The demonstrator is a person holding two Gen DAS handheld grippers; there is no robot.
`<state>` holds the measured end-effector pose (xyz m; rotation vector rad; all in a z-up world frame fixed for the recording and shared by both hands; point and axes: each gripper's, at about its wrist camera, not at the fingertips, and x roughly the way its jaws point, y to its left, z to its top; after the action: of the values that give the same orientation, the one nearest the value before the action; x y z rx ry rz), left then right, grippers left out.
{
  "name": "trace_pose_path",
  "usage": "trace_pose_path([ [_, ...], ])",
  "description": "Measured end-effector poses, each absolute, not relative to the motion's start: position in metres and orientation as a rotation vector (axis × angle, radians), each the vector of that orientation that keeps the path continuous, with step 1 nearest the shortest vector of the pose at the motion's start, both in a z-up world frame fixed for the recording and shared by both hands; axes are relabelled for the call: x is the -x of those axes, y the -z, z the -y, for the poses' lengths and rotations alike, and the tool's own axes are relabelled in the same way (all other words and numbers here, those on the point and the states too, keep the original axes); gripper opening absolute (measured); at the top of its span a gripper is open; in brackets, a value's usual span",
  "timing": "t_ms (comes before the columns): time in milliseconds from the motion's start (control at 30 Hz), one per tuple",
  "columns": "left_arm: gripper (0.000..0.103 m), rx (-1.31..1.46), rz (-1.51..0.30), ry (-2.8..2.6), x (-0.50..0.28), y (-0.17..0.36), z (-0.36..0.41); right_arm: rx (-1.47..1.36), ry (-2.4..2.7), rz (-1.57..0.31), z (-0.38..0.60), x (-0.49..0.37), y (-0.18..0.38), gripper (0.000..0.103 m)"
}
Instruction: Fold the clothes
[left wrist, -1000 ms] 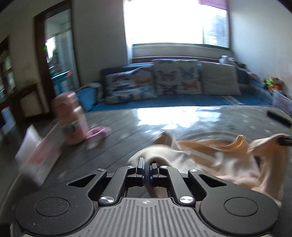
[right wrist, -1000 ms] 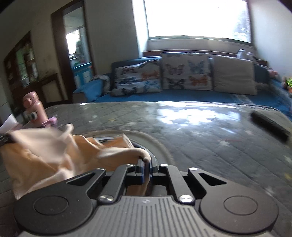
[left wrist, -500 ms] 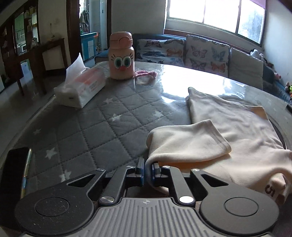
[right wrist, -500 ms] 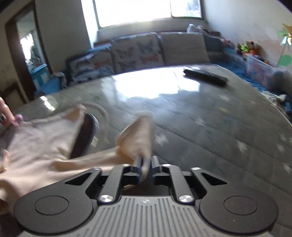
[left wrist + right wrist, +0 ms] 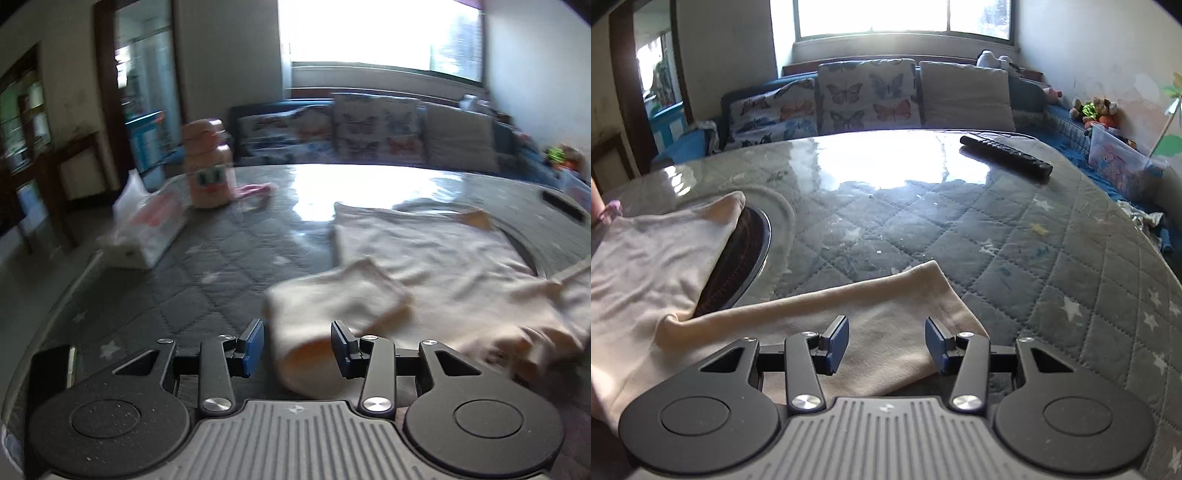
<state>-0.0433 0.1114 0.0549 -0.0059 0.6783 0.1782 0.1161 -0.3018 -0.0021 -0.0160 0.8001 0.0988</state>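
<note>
A cream garment [image 5: 424, 258] lies spread over a grey quilted table [image 5: 229, 258], filling the centre and right of the left wrist view. The left gripper [image 5: 297, 345] sits at bottom centre, jaws wide apart around a folded sleeve [image 5: 332, 302]; motion blur leaves contact unclear. In the right wrist view, the right gripper [image 5: 886, 343] also gapes, hovering over the other sleeve [image 5: 879, 314]. A pink bottle [image 5: 208, 166] and tissue pack [image 5: 147, 229] stand upper left; a remote [image 5: 1006, 155] lies upper right.
</note>
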Motion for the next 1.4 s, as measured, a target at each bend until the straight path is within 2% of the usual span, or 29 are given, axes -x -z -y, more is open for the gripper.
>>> trace_pose_path([
  [233,0.044,-0.108,-0.701,0.102,0.058,-0.049,-0.054,0.076,-0.261,-0.779,0.278,-0.094,-0.018,0.046],
  [367,0.048,-0.154,-0.728,0.210,0.059,-0.038,-0.026,0.125,-0.445,-0.783,0.250,-0.074,-0.027,0.046],
  [633,0.046,-0.144,-0.784,0.221,0.047,-0.022,-0.005,0.304,-0.804,-0.754,0.186,-0.028,-0.038,0.046],
  [700,0.038,-0.130,-0.797,0.215,0.042,-0.019,-0.005,0.340,-0.852,-0.751,0.176,-0.021,-0.037,0.046],
  [767,0.019,-0.117,-0.804,0.211,0.038,-0.018,-0.007,0.382,-0.898,-0.744,0.162,-0.015,-0.034,0.046],
  [867,0.006,-0.117,-0.803,0.213,0.036,-0.020,-0.007,0.458,-0.929,-0.719,0.146,-0.006,-0.027,0.046],
  [1133,0.002,-0.062,-0.748,0.257,0.042,-0.057,-0.029,0.608,-1.007,-0.631,0.124,0.016,-0.023,0.046],
  [1400,0.003,-0.064,-0.764,0.242,0.036,-0.048,-0.036,0.655,-1.016,-0.638,0.112,0.019,-0.004,0.040],
])
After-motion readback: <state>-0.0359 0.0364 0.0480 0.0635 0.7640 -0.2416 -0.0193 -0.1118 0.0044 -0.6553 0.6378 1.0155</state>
